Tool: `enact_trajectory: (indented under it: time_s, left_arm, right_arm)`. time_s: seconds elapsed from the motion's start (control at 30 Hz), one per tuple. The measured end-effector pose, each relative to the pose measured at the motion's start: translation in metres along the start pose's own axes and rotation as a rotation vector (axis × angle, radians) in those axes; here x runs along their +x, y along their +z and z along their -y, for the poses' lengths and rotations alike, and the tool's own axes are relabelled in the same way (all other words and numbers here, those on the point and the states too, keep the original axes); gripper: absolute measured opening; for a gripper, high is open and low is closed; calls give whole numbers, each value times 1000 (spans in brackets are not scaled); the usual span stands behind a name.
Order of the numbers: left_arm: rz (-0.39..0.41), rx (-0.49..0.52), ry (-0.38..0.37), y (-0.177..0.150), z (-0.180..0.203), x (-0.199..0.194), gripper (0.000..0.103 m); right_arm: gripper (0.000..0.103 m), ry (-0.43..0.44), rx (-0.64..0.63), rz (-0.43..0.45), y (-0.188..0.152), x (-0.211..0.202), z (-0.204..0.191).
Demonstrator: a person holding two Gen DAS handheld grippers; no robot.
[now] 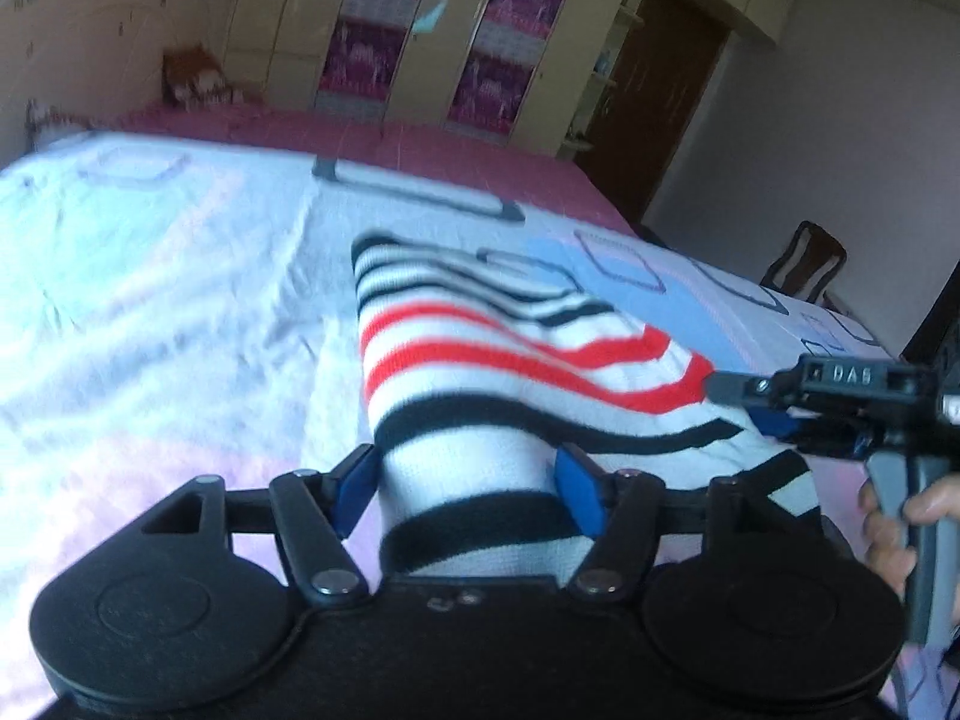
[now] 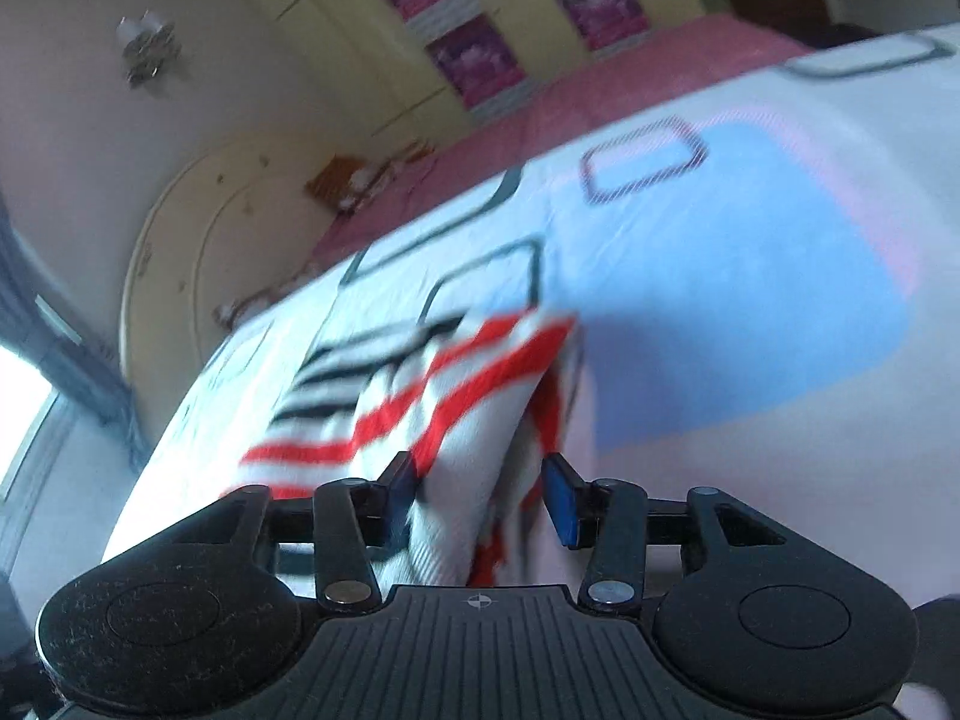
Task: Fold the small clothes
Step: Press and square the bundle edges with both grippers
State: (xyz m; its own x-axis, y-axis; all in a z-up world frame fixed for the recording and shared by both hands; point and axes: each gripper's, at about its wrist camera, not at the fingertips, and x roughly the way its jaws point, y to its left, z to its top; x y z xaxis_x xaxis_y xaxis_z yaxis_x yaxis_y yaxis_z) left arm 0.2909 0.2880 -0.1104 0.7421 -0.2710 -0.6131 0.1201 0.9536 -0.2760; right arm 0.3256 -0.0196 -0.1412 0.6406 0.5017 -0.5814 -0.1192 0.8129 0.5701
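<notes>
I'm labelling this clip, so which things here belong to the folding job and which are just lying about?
In the job:
- white knit garment with black and red stripes
- left gripper, jaws around its edge
- right gripper, jaws around a fold
- patterned bedsheet

Lying about:
- dark wooden chair
- cream wardrobe with purple panels

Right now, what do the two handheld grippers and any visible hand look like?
Both grippers, left gripper and right gripper, are black plastic with round housings, silver rivets and blue finger pads. "DAS" lettering marks the right one. A bare hand grips its grey handle.
</notes>
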Motion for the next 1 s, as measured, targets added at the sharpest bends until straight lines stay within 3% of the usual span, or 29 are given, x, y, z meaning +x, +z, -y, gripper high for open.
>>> enact_trajectory:
  time_s: [0.1, 0.17, 0.23, 0.27, 0.5, 0.6, 0.7, 0.83, 1.0]
  left_arm:
    - [73, 23, 2, 0, -1, -21, 67]
    - [73, 58, -23, 10, 6, -17, 65]
    - [61, 96, -42, 19, 12, -6, 64]
    - [56, 108, -46, 23, 16, 1, 64]
    - [-25, 114, -41, 22, 14, 54, 63]
    - [-28, 124, -45, 14, 11, 58, 63]
    - [-35, 128, -43, 16, 12, 55, 63]
    - [-5, 132, -37, 18, 14, 35, 62]
    - [-10, 217, -18, 3, 22, 13, 62]
  right_arm:
    - [46, -37, -76, 36, 9, -8, -17]
    - [43, -71, -144, 56, 11, -2, -32]
    - [25, -91, -189, 38, 11, 14, -45]
    - [23, -97, -194, 26, 10, 22, -49]
    - [23, -238, -299, -15, -2, 73, -48]
    - [22, -251, -313, -11, -8, 85, -37]
    - [23, -262, -334, -26, -4, 81, -40]
    - [23, -189, -285, 23, 4, 39, -48]
    - [23, -150, -330, 31, -24, -12, -65]
